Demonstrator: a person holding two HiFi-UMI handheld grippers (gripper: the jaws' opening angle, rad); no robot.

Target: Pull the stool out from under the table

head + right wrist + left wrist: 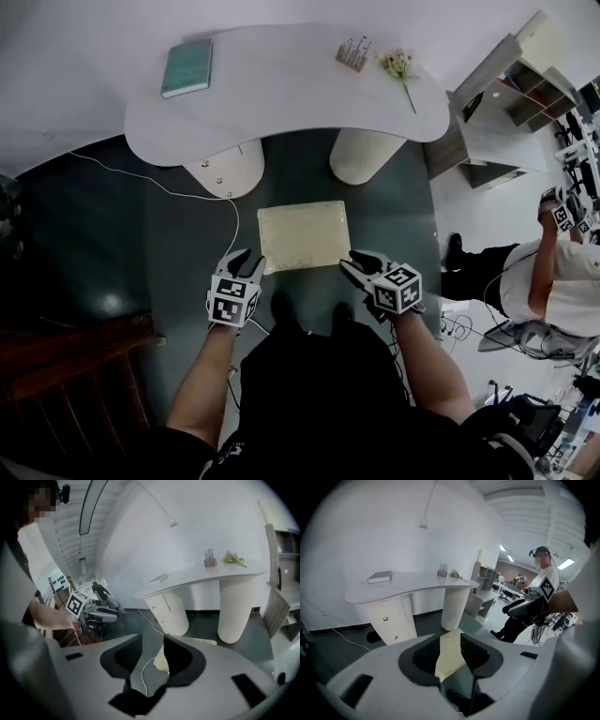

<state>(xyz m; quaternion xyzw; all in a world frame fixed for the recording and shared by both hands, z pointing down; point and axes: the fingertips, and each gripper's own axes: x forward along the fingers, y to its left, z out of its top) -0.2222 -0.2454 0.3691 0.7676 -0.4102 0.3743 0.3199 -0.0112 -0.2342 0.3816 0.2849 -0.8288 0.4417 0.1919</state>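
The stool (303, 236), with a square cream seat, stands on the dark floor just in front of the white table (281, 94), between its two ribbed legs. My left gripper (244, 262) is at the seat's near left corner. In the left gripper view the seat (449, 660) shows in the narrow gap of the left gripper (451, 644), and I see no pad pressing on it. My right gripper (359, 264) is at the near right corner. In the right gripper view the right gripper (153, 656) is partly open over floor and cable, with the seat's corner (161, 662) beside one jaw.
On the table lie a teal book (187, 66), a small card holder (353, 52) and a flower (401, 67). A white cable (202, 192) runs across the floor to the left. A shelf unit (511, 103) and another person (553, 272) are to the right, and dark wooden furniture (66, 375) to the lower left.
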